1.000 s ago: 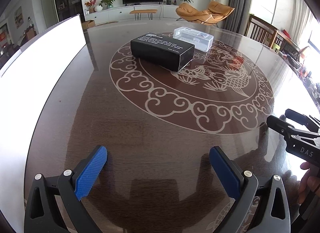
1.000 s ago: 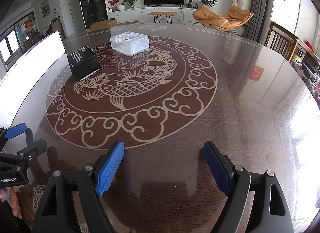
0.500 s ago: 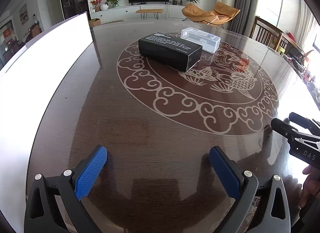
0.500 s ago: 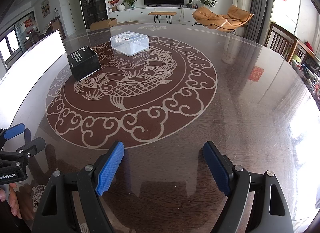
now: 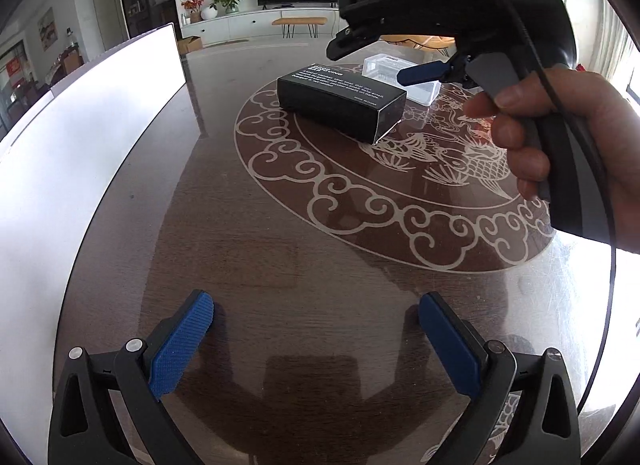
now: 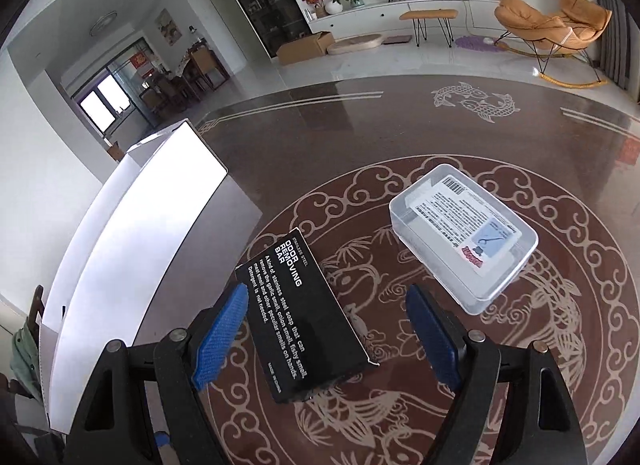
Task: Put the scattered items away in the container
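In the right wrist view, the white container [image 6: 132, 233] runs along the left edge of the frame. Right of it, at lower centre, the black box [image 6: 304, 317] lies flat on the patterned table [image 6: 560, 137], and your right gripper [image 6: 326, 335] hangs over it with jaws spread wide, blue pads on either side, grasping nothing. The clear plastic case [image 6: 464, 233] sits further right, apart from the box. In the left wrist view, your left gripper [image 5: 316, 341] at the bottom is released over bare tabletop.
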